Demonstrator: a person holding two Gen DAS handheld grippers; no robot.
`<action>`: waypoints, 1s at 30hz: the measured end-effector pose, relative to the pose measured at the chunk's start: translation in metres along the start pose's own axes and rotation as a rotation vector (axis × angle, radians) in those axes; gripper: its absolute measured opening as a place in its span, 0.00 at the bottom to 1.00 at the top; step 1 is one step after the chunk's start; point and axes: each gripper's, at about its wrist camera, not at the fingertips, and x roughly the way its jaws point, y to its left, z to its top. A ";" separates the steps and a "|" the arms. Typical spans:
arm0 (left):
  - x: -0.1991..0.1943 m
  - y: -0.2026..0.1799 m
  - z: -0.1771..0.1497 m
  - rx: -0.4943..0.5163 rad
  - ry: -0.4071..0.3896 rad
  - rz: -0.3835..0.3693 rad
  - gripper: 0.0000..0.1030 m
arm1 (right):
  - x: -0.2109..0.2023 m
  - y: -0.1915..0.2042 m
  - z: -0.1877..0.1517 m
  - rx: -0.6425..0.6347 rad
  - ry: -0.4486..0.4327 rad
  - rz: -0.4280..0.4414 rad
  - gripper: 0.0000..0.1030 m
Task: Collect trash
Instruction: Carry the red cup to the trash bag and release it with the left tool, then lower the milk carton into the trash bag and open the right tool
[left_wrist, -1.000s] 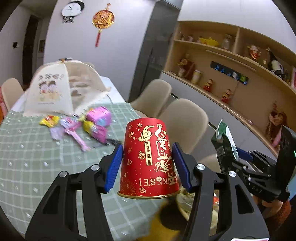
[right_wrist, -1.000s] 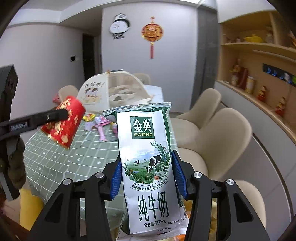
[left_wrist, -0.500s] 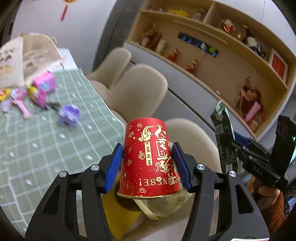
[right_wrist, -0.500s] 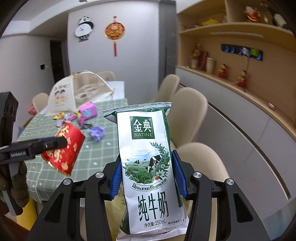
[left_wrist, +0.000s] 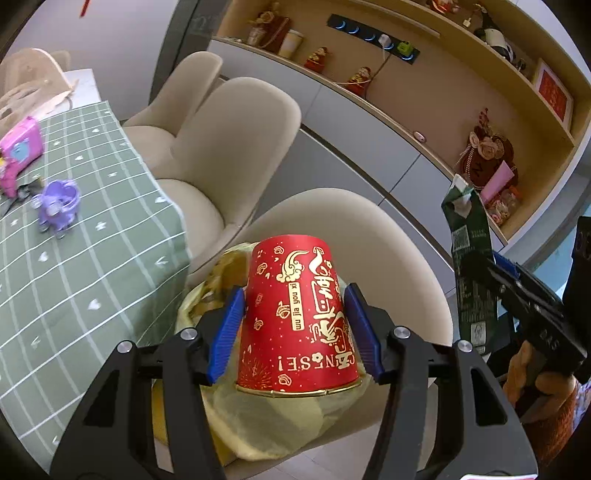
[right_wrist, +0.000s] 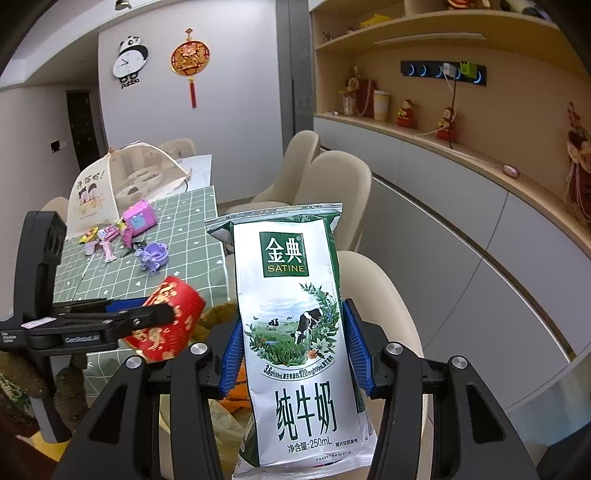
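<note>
Left gripper (left_wrist: 295, 328) clamped on upside-down red cup (left_wrist: 297, 317), over yellow bag (left_wrist: 273, 417); right gripper (right_wrist: 293, 349) squeezing milk pouch (right_wrist: 295, 332).

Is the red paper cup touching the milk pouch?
Apart. In the right wrist view, the red paper cup sits left of the milk pouch, with chair and bag visible between them.

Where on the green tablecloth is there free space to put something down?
The tablecloth is bare between the purple toy and the near table edge. It is crowded behind that: pink toy, small wrappers, food cover.
</note>
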 end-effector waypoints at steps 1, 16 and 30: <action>0.005 -0.002 0.002 0.007 0.003 -0.021 0.52 | 0.001 -0.001 -0.001 0.004 0.001 -0.001 0.45; -0.037 0.045 -0.001 -0.078 -0.032 0.052 0.63 | 0.066 0.022 -0.015 -0.007 0.066 0.031 0.45; -0.107 0.116 -0.028 -0.182 -0.071 0.161 0.63 | 0.186 0.040 -0.071 0.027 0.375 0.047 0.46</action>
